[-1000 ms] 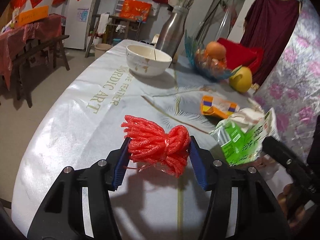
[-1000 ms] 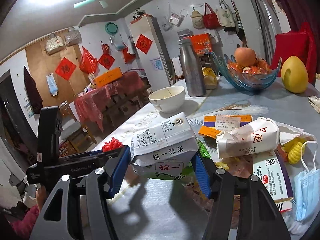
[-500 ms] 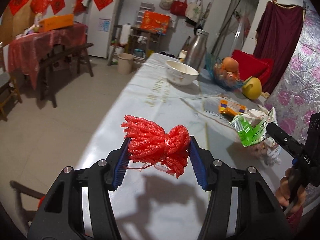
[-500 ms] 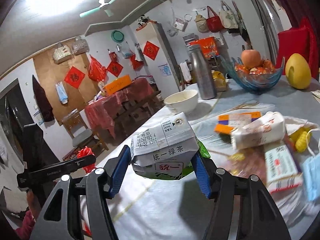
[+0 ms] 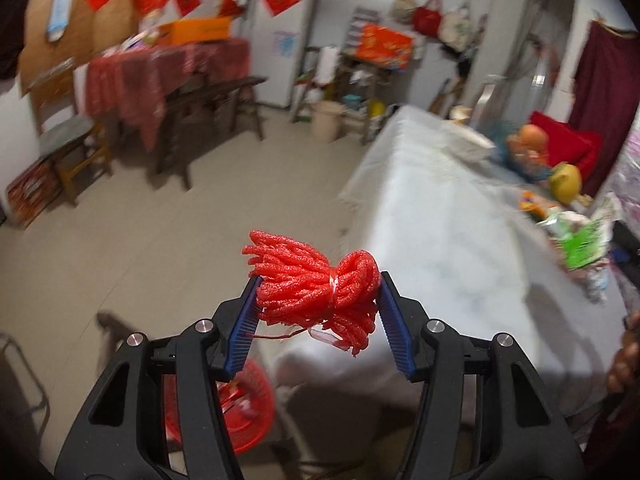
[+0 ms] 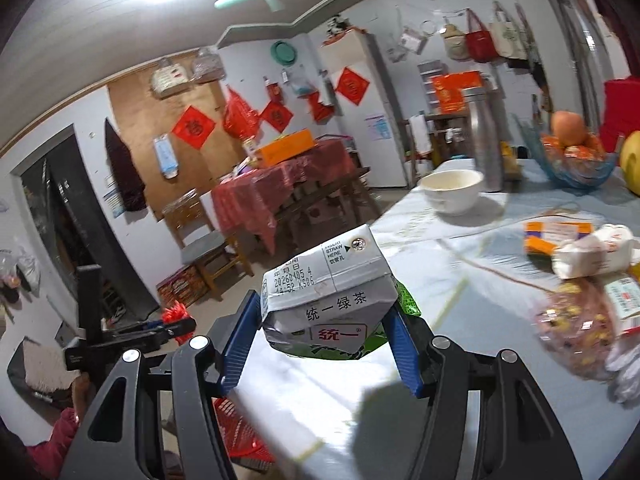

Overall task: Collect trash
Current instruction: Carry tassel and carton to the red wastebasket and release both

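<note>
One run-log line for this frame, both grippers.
left gripper: shut on red foam bundle | right gripper: shut on green tea carton | red basket: on floor below

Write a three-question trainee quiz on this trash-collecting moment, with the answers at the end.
1. True or false: the left hand-held gripper is empty.
2. Multiple choice: what does the right hand-held gripper clamp? A) white bowl B) drink carton C) face mask
3. Fill in: low beside the table's near end sits a red ____.

Key
1. False. It is shut on the red cord bundle.
2. B. The drink carton sits squashed between the blue pads; the white bowl rests on the table farther off.
3. Basket. The red basket shows below the left hand-held gripper, partly hidden by it.
</note>
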Demonstrator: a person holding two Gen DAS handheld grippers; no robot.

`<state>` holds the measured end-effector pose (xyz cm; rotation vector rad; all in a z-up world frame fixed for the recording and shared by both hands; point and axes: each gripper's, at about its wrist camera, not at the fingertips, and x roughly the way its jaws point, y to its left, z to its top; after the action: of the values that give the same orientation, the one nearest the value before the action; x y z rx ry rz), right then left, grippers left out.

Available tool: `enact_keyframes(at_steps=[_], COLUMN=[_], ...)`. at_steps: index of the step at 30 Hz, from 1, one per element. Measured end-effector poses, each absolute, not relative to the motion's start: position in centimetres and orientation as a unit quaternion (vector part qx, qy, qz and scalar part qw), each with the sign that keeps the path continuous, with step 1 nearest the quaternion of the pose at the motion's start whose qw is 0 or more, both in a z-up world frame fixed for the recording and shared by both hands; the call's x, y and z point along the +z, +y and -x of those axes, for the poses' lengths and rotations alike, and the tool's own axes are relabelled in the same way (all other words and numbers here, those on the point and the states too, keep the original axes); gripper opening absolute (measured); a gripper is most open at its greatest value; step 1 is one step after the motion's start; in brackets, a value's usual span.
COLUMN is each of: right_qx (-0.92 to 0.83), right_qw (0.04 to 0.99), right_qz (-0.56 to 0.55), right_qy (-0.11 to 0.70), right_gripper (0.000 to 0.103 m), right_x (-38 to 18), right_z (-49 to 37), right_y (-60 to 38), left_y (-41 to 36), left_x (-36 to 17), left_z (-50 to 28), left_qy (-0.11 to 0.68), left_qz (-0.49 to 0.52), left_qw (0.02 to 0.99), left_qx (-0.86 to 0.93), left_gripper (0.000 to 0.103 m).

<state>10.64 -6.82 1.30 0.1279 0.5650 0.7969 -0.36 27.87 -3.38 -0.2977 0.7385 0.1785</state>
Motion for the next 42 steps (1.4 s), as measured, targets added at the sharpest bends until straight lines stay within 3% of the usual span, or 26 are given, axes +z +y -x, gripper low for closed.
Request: enact_keyframes(at_steps=[5, 6, 9, 13, 30, 31, 33, 42], right_qx=[0.406, 0.412, 0.430, 0.451, 0.552, 0.552, 0.545, 0.513], right_qw=[0.866, 0.862, 0.848, 0.831, 0.734, 0.727, 0.725, 0.770], right_qz=[-0.037, -0.031, -0.019, 0.003, 0.109, 0.126, 0.129, 0.066], right_qy=[0.289, 0.295, 0.309, 0.326, 0.381, 0.390, 0.400, 0.373], right_gripper=[0.061, 0.061, 0.061, 0.061, 0.060, 0.062, 0.080, 0.081], right_x=[1.0, 0.8, 0.4, -0.6, -5.6, -6.2, -6.7, -4.0], right_z=[-9.6, -9.3, -8.4, -7.0, -0.7, -0.4, -0.2, -2.7], right_y=[-2.6, -1.5, 1.2, 4.5, 21.0, 22.0, 22.4, 15.0], left_y=[32.9, 33.7, 35.7, 37.5, 42.1, 42.5, 42.6, 41.1], left_x=[-6.5, -7.1, -8.3, -7.6, -2.0, -1.8, -1.5, -1.5], left_z=[2.4, 2.7, 3.0, 3.4, 7.8, 7.9, 8.1, 7.4], left_qy=[0.389, 0.398, 0.419, 0.410, 0.313, 0.310, 0.307, 0.316], left_qz=[0.183, 0.185, 0.210, 0.238, 0.254, 0.254, 0.250, 0.244], left_qw=[0.895, 0.890, 0.871, 0.868, 0.882, 0.882, 0.883, 0.886], left_qx=[0.118, 0.125, 0.148, 0.147, 0.245, 0.247, 0.252, 0.237], left_gripper=[0.057, 0.060, 0.084, 0.093, 0.096, 0.096, 0.096, 0.096])
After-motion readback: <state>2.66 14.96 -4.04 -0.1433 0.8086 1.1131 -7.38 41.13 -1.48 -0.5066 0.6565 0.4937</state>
